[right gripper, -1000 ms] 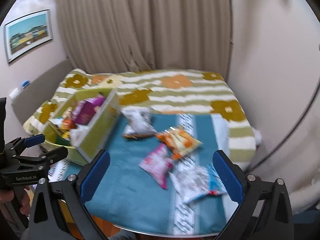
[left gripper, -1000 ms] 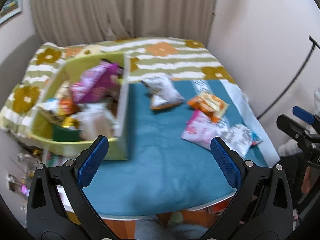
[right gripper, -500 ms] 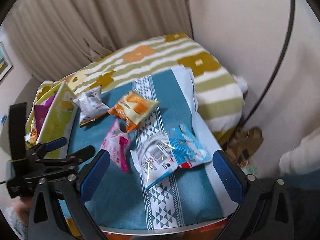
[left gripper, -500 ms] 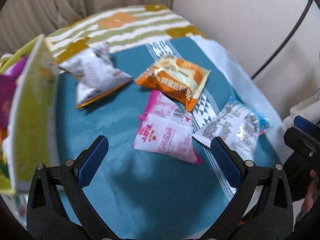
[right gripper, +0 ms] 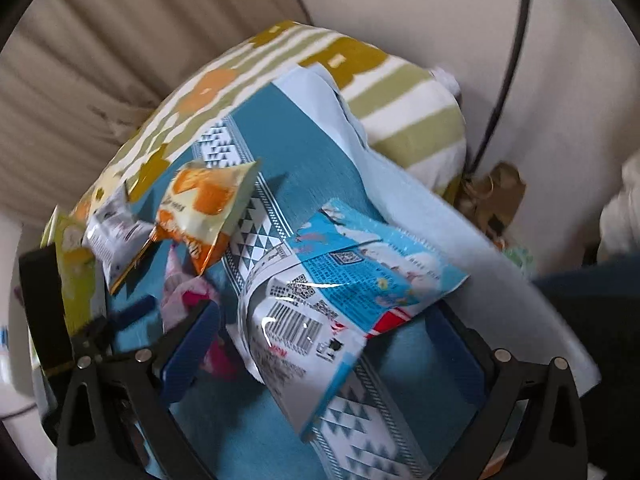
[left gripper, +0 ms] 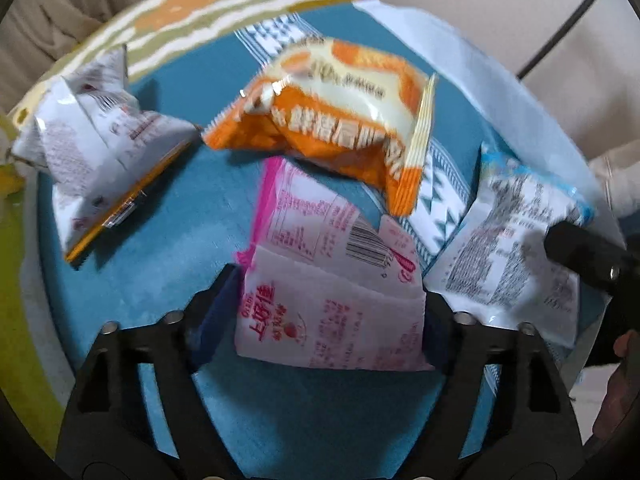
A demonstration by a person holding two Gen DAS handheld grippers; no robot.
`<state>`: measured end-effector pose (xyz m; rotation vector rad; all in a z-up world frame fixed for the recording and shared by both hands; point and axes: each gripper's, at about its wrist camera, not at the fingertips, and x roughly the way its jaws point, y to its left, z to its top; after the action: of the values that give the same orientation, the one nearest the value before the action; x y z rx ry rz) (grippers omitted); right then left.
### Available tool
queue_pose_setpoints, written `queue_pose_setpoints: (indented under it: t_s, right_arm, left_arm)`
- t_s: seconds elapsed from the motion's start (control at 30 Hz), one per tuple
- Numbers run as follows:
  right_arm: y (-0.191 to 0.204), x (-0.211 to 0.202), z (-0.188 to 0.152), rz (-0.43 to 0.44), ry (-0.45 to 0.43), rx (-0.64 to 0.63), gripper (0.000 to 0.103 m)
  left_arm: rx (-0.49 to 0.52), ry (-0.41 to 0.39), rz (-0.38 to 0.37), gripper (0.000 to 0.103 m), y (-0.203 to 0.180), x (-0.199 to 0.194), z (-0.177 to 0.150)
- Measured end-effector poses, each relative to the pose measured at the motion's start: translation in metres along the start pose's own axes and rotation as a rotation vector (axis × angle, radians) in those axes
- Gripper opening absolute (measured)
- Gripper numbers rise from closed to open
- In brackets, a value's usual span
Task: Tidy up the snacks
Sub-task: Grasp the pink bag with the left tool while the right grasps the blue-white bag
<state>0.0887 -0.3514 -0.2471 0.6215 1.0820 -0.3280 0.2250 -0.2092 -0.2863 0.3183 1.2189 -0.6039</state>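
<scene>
Four snack bags on the teal cloth, both claws down over them

Nearest in the left wrist view: left claw (left gripper: 332, 300) closing, pink bag (left gripper: 328, 280) between its blue pads, both pads at the bag's edges. Just right of it, white-and-blue bag (left gripper: 516, 248), touching the pink one. Beyond, orange bag (left gripper: 340, 120), its corner overlapping the pink bag's top. Far left, grey-white bag (left gripper: 100, 152), apart from the rest, on the teal cloth (left gripper: 192, 208). Further back, striped green blanket (left gripper: 192, 20).

In the right wrist view: right claw (right gripper: 328, 356) spread wide around the white-and-blue bag (right gripper: 340, 292), pads not pressing it. At the left edge, green box (right gripper: 76, 272) beside the grey-white bag (right gripper: 116, 236)
</scene>
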Motion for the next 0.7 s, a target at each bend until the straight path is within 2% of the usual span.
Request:
queue_pose_setpoints:
  t_s: [0.1,0.23,0.5,0.57,0.7]
  right_arm:
    - [0.003,0.008,0.001,-0.012,-0.001,0.038,0.102]
    - [0.004,0.014,0.004,-0.032,-0.008,0.065,0.102]
    - [0.006,0.026,0.011,-0.061,-0.012,0.093,0.101]
    - [0.007,0.031,0.011,-0.063,-0.007,0.09,0.09]
    - [0.009,0.031,0.009,-0.055,-0.014,0.078,0.079]
  left_arm:
    - [0.046,0.001,0.004,0.068,-0.002,0.001,0.001]
    - [0.037,0.003,-0.008,0.058,0.004,-0.002,0.0]
    - [0.014,0.007,-0.037,0.055,0.014,-0.006,-0.004]
    - [0.012,0.008,-0.038,0.055,0.016,-0.006,-0.005]
    - [-0.007,0.007,-0.034,0.055,0.018,-0.009,-0.009]
